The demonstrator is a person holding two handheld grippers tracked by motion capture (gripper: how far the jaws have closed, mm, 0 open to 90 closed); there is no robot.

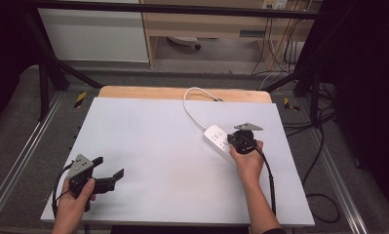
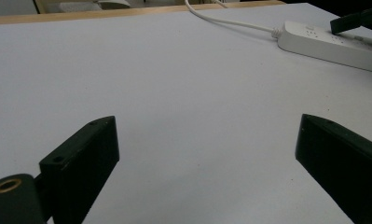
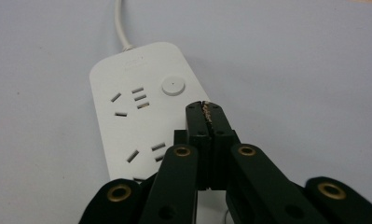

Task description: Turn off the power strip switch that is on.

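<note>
A white power strip point(image 1: 215, 137) lies on the right half of the white table sheet point(image 1: 153, 141), with its cable point(image 1: 191, 107) running to the far edge. My right gripper point(image 1: 231, 141) hovers over the strip's near end, held from above by a hand. In the right gripper view the jaws are pressed together and the right gripper point(image 3: 205, 108) is shut with nothing between its jaws, just below the round button point(image 3: 173, 86) of the power strip point(image 3: 127, 116). My left gripper point(image 1: 109, 166) rests at the front left, open. Its jaws stand wide apart in the left gripper view, the left gripper point(image 2: 207, 126) over bare sheet.
The power strip point(image 2: 323, 44) and the right gripper's tip point(image 2: 356, 21) show at the far right of the left gripper view. A wooden strip point(image 1: 182, 92) edges the table's far side. Black frame bars and loose cables point(image 1: 323, 146) surround the table.
</note>
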